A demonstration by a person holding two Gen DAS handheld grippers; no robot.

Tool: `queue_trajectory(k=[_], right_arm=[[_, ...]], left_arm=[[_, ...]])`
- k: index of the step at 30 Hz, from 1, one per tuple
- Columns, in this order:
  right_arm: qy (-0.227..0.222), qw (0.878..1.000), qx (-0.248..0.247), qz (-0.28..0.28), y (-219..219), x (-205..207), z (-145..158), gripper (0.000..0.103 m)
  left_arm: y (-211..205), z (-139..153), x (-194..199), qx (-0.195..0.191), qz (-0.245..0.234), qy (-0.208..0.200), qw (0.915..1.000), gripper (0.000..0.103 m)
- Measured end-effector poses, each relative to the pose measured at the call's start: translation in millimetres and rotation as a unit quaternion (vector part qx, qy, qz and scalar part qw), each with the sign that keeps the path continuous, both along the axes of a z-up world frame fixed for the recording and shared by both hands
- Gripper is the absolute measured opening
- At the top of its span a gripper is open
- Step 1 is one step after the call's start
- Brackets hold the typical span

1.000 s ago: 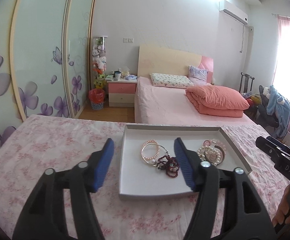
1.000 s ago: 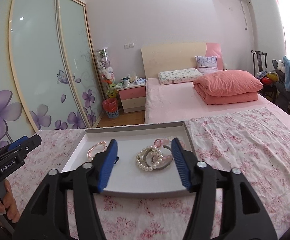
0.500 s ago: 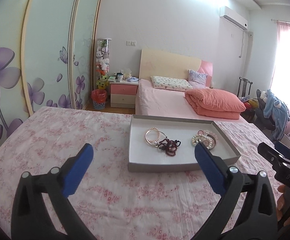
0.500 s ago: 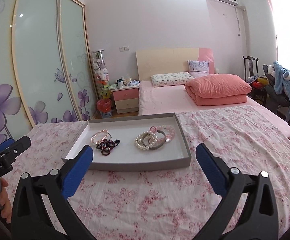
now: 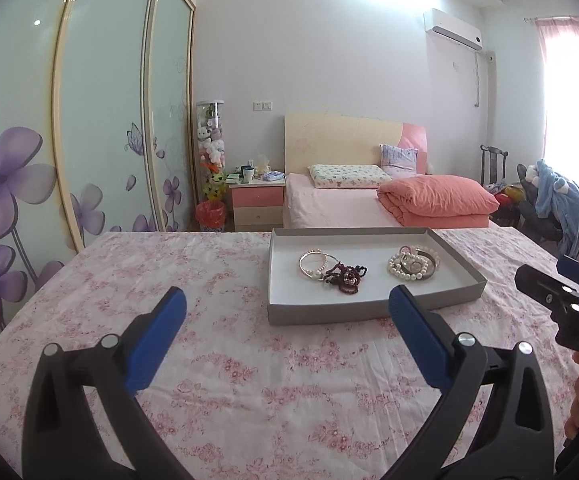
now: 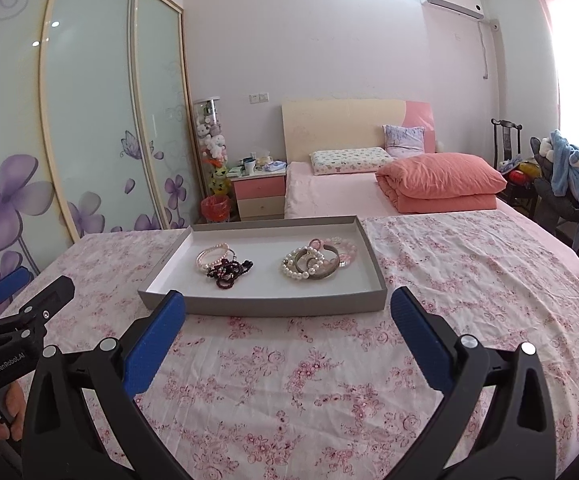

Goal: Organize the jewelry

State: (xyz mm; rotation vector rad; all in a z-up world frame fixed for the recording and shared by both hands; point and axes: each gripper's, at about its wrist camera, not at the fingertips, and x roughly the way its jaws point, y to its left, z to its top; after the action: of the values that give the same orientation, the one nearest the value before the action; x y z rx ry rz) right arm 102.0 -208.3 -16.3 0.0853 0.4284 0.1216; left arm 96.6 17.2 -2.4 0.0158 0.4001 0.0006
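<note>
While the bracelets [image 6: 225, 266] sit inside the grey tray [image 6: 289, 305], the left gripper [image 5: 287, 306] and right gripper [image 6: 288, 308] hover just short of it, jaws wide apart, holding nothing.

Each gripper, the left gripper [image 5: 287, 312] and the right gripper [image 6: 289, 310], is built from two black plastic arms faced with ribbed blue pads [image 6: 155, 344] and fastened with silver round-headed screws [image 6: 467, 341]; white lettering [image 6: 9, 363] is printed on the left one's black body
</note>
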Motion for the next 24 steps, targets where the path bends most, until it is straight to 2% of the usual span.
queue_trajectory(k=[24], right_arm=[[0.007, 1.000, 0.007, 0.010, -1, -6, -9, 0.101]], left_arm=[[-4, -12, 0, 0.001, -0.002, 0.021, 0.9998, 0.099]])
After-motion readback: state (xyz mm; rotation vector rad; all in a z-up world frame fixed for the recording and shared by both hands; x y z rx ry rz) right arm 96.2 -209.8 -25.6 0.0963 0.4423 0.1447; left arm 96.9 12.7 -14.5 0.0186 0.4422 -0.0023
